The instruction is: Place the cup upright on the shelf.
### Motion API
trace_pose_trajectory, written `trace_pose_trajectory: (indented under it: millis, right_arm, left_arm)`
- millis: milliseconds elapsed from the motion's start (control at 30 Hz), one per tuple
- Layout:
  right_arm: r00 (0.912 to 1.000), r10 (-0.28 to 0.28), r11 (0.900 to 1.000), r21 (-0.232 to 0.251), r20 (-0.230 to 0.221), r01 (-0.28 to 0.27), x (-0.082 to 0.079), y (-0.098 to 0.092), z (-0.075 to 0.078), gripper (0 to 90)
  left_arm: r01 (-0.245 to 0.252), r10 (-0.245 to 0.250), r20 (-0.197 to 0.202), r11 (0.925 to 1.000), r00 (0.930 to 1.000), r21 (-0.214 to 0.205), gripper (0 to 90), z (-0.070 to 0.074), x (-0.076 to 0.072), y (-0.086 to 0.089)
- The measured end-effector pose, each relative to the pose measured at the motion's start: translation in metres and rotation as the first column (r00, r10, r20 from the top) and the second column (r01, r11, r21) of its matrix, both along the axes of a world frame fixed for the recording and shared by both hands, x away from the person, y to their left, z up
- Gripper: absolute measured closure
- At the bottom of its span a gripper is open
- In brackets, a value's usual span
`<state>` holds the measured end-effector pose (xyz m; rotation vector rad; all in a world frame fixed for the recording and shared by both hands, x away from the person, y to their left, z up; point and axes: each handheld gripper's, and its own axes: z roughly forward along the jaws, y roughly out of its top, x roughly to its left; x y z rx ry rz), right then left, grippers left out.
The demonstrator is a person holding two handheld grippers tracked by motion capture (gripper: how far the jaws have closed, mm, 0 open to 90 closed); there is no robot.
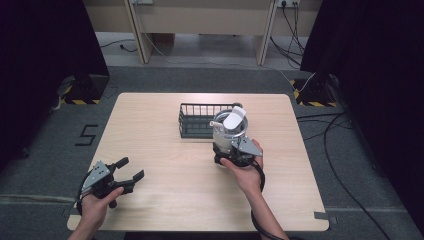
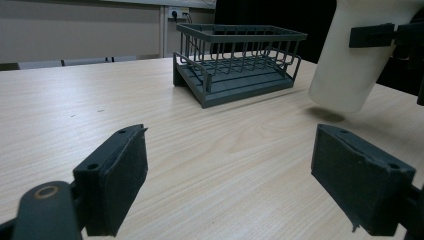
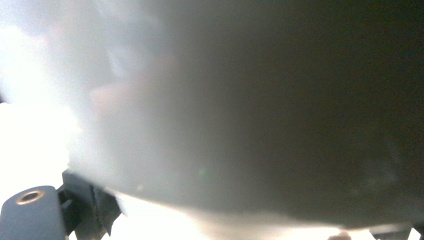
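Observation:
A white cup (image 1: 230,131) hangs just above the tabletop, close in front of the dark wire basket (image 1: 200,106), with my right gripper (image 1: 229,142) shut on its lower half. Something white and oblong (image 1: 234,120) lies across its mouth. In the left gripper view the cup (image 2: 350,65) floats at the upper right over its own shadow, and the basket (image 2: 240,34) stands beyond it with nothing inside. Up close in the right gripper view the cup (image 3: 225,125) is a pale blur. My left gripper (image 1: 131,168) rests open at the front left, its jaws wide apart (image 2: 230,165) over bare wood.
The light wooden table (image 1: 165,150) has open room across its left half and front. Dark curtains stand on both sides, and cables (image 1: 345,145) trail over the grey floor to the right. Desk legs stand at the back.

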<state>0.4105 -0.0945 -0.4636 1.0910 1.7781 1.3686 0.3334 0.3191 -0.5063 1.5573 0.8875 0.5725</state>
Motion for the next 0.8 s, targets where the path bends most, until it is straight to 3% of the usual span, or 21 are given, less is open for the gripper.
trace_pose_trajectory:
  millis: [800]
  right_arm:
    - [0.9995, -0.025, 0.9997, 0.006, 0.018, 0.025, 0.022, 0.001, 0.027, 11.2]
  left_arm:
    - [0.0, 0.0, 0.0, 1.0, 1.0, -0.003, 14.3, 0.0, 0.0, 0.0]
